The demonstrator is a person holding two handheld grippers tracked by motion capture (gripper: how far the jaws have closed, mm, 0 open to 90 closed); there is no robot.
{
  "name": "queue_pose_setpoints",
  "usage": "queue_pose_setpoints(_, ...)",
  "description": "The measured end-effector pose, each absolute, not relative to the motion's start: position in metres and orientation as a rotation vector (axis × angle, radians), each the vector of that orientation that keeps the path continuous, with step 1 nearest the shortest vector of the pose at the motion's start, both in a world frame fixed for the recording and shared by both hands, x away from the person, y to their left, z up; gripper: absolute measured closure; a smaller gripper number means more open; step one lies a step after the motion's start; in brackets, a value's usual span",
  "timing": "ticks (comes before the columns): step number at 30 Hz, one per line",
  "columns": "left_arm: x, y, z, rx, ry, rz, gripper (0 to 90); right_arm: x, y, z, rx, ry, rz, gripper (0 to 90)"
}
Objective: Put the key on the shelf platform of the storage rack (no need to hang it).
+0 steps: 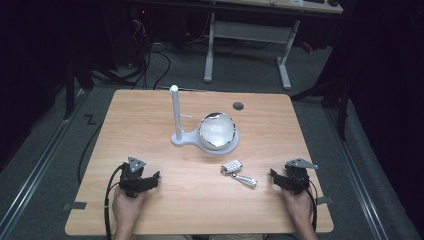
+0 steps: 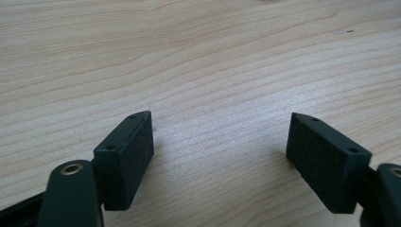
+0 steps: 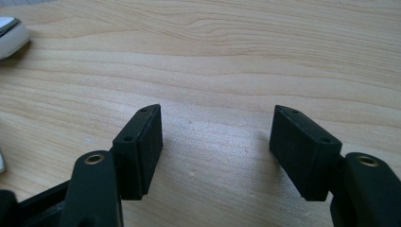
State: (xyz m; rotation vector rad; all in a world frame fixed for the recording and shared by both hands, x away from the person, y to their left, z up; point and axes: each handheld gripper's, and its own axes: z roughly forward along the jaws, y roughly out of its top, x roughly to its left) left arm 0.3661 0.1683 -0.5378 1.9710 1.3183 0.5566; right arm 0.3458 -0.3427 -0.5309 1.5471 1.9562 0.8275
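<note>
**A:** Start at the hands. How do the grippers sit?

**B:** The left gripper [image 1: 150, 178] rests on the table [image 1: 150, 115] near its front-left part, jaws spread wide with nothing between them; in the left gripper view only bare wood grain lies between the two black blocks. The right gripper [image 1: 276, 176] rests near the front-right, jaws equally wide apart and empty.

**A:** What lies nearest?

**B:** A key fob [image 1: 231, 165] with a shiny metal piece [image 1: 246, 179] attached, flat on the wood between the grippers and nearer the right one, apart from both.

**A:** And room to move?

**B:** Open wood runs from each gripper to the fob. Both hands sit close to the front edge; the right gripper is also near the right edge. Behind the fob, mid-table, stands a white stand [image 1: 192, 138] with a rounded flat base, a slim upright post [image 1: 175, 110] and a glossy, reflective bowl-shaped mirror [image 1: 217, 131] tilted on it. A small dark round hole [image 1: 238, 106] marks the tabletop near the back edge.

**A:** Surfaces?

**B:** Pale wood with wavy grain, matte; rounded table corners. The jaw pads are flat, black, finely textured rectangles with small screw holes. A pale rounded edge [image 3: 12, 30] shows top-left in the right gripper view.
</note>
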Motion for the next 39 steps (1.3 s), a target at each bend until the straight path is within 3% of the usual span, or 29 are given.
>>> queue_pose_setpoints(16,0.366,0.168,-0.538,1.977,1.319,0.561,24.7,0.345,-0.343,-0.531,1.542,1.966,0.823,34.9)
queue_pose_setpoints(31,0.366,0.169,-0.538,1.968,1.321,0.553,24.8,0.335,-0.346,-0.513,1.583,1.944,0.966,44.4)
queue_pose_setpoints(39,0.366,0.169,-0.538,1.968,1.321,0.553,24.9,0.33,-0.333,-0.506,1.525,1.993,1.011,44.8)
